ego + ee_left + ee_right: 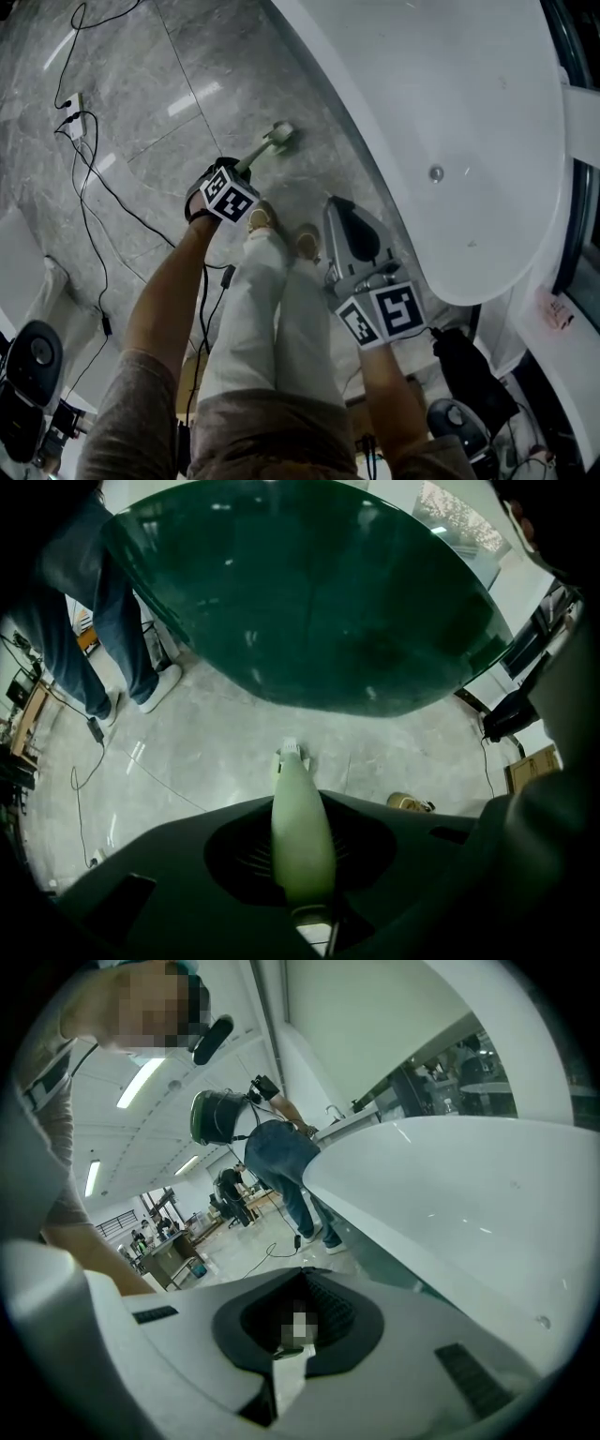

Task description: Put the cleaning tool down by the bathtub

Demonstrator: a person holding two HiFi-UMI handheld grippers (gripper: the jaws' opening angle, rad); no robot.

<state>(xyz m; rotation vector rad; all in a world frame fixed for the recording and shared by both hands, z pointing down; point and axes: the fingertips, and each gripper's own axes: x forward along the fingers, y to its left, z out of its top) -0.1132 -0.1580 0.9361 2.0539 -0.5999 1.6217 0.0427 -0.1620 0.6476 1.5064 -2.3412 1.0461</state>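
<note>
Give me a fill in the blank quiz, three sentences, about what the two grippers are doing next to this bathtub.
1. The left gripper grips the cleaning tool by its pale green ___.
2. The tool's head points down toward the ___, outside the bathtub.
3. The right gripper holds ___.

Missing words: handle; floor; nothing.
</note>
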